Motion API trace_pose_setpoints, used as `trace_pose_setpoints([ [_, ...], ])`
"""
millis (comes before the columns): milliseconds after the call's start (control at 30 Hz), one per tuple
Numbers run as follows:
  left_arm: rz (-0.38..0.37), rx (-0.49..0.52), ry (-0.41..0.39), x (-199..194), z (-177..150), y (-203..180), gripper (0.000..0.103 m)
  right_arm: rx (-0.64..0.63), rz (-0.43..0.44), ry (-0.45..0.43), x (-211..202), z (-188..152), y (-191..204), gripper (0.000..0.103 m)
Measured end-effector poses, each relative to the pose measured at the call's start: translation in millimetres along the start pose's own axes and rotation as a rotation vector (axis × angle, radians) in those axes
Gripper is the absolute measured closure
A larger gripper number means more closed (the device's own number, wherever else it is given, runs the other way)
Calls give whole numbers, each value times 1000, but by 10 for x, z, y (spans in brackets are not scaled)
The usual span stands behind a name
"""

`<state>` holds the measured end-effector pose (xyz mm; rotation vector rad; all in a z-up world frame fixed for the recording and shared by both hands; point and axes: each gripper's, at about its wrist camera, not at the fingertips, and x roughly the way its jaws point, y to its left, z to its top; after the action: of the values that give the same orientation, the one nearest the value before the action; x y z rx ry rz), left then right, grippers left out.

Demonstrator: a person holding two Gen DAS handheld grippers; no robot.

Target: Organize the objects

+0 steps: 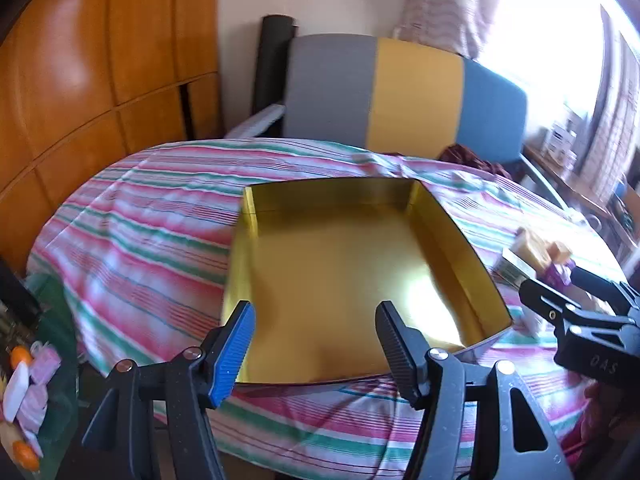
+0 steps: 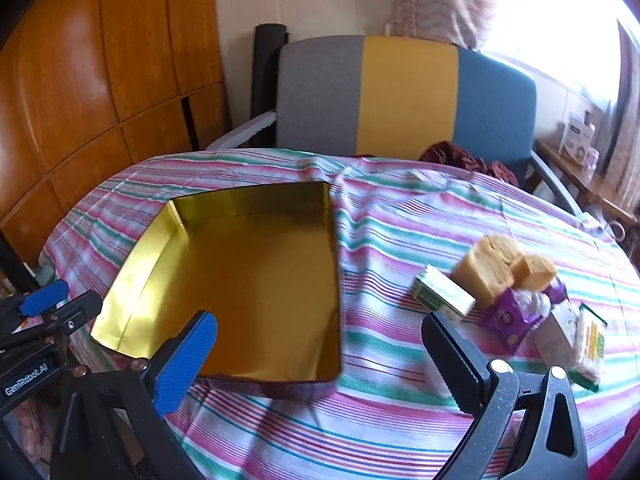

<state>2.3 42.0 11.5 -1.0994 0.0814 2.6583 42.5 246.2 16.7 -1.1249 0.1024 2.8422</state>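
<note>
An empty gold tin box (image 1: 340,272) sits open on the striped tablecloth; it also shows in the right wrist view (image 2: 256,292). My left gripper (image 1: 316,320) is open and empty over the box's near edge. My right gripper (image 2: 320,336) is open and empty above the cloth at the box's near right corner. To the right lie two yellow sponge blocks (image 2: 490,268) (image 2: 532,272), a green-white carton (image 2: 444,296), a purple packet (image 2: 508,316), a white box (image 2: 560,332) and a wrapped snack pack (image 2: 590,344). The sponges show blurred in the left wrist view (image 1: 536,248).
The round table (image 2: 400,432) has a striped cloth. A grey, yellow and blue chair (image 2: 404,96) stands behind it with dark red cloth (image 2: 460,158) on the seat. Wooden cabinets (image 2: 80,100) are at left. A side shelf (image 2: 580,152) with boxes is at right.
</note>
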Motion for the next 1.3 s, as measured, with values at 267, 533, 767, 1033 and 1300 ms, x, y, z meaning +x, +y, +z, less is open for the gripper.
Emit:
trace_pose_setpoints([
  [267, -121, 104, 16, 54, 53, -396, 27, 73, -79, 33, -105, -137, -578, 0],
  [533, -348, 232, 70, 53, 207, -1038, 27, 207, -179, 86, -348, -259, -1473, 0],
  [767, -552, 398, 157, 234, 153, -1921, 28, 347, -254, 119, -474, -434, -2238, 0],
  [1033, -502, 469, 277, 794, -47, -2476, 40, 474, -231, 118, -538, -696, -2710, 0],
  [1300, -395, 529, 316, 1188, -165, -2722, 42, 445, -165, 54, -573, -637, -2611, 0],
])
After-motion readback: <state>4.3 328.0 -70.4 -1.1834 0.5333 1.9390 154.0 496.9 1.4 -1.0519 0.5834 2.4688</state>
